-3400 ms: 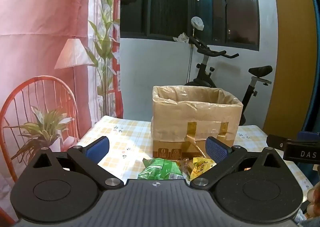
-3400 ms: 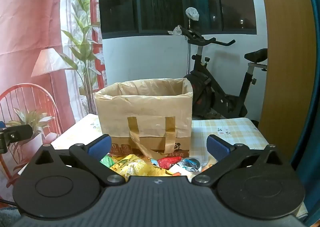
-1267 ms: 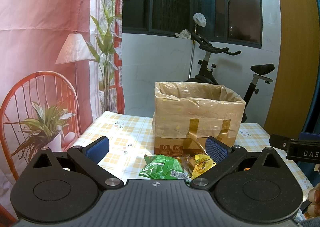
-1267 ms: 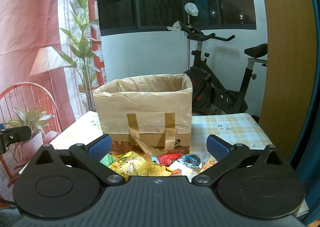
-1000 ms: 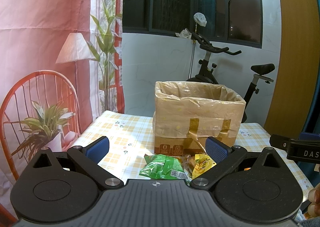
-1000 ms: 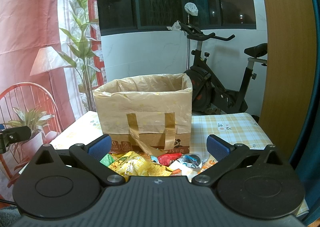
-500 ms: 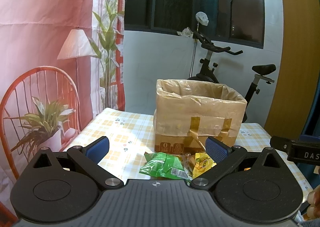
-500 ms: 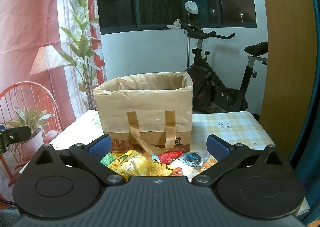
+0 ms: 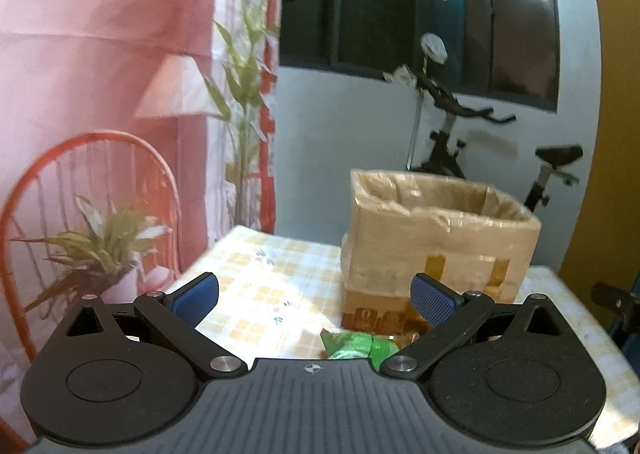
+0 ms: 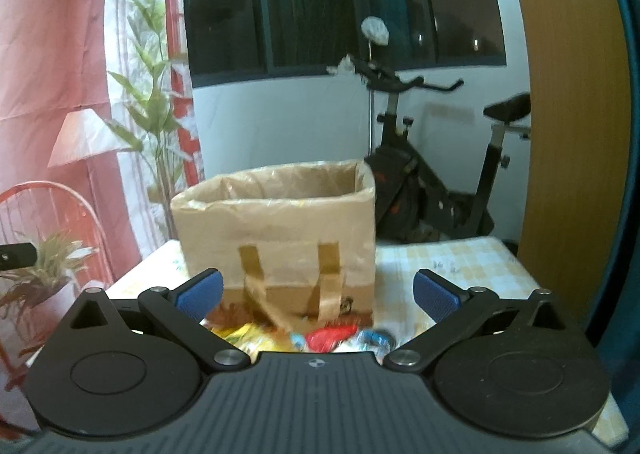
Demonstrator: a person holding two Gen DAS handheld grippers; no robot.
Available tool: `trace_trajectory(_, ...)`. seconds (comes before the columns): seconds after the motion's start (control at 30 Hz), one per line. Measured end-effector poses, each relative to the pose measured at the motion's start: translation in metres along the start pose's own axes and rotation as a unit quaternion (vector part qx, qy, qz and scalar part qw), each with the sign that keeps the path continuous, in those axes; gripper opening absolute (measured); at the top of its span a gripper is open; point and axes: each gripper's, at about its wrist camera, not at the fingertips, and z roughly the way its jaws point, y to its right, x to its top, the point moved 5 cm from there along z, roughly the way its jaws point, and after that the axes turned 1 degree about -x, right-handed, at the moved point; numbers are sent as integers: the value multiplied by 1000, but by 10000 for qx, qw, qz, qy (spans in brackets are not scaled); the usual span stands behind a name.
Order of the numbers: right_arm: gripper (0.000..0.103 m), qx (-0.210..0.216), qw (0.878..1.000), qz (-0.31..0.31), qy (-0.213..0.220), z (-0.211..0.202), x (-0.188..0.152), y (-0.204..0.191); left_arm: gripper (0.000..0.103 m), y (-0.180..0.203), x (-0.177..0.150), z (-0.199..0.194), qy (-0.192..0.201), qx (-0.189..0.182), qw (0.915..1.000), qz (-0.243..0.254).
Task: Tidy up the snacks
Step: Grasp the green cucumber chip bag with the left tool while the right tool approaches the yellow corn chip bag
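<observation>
Both views have shifted since half a second ago: the paper bag point(image 9: 438, 242) now sits further toward the right of the left wrist view, and the frames are blurred with motion. The snack heap shows less than before, sunk partly behind each tool's body. The left tool point(image 9: 314, 292) hangs wide open with nothing between its blue pads, above the checked counter point(image 9: 256, 286). The green snack packet point(image 9: 356, 346) lies on the counter just in front of the paper bag, below and between the left tool's pads. The right tool point(image 10: 316, 290) is likewise spread open and empty; the red packet point(image 10: 332, 336) and yellow packet point(image 10: 240, 334) lie at the bag's foot, below its pads.
</observation>
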Motion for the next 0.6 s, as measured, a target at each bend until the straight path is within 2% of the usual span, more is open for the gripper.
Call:
trace_trajectory(0.23,103,102,9991,-224,-355,50,-27,-4,102,16,-38,55,-871,-486,9950,28)
trace_trajectory(0.4,103,55,9976,-316,-612,69,-51,-6,102,21,-72,79,-1663,-899,9817,-219)
trace_trajectory(0.6,103,3,9965,-282,-787,76,-73,-2,98,18,-99,90,-2266,-988,9678,-486)
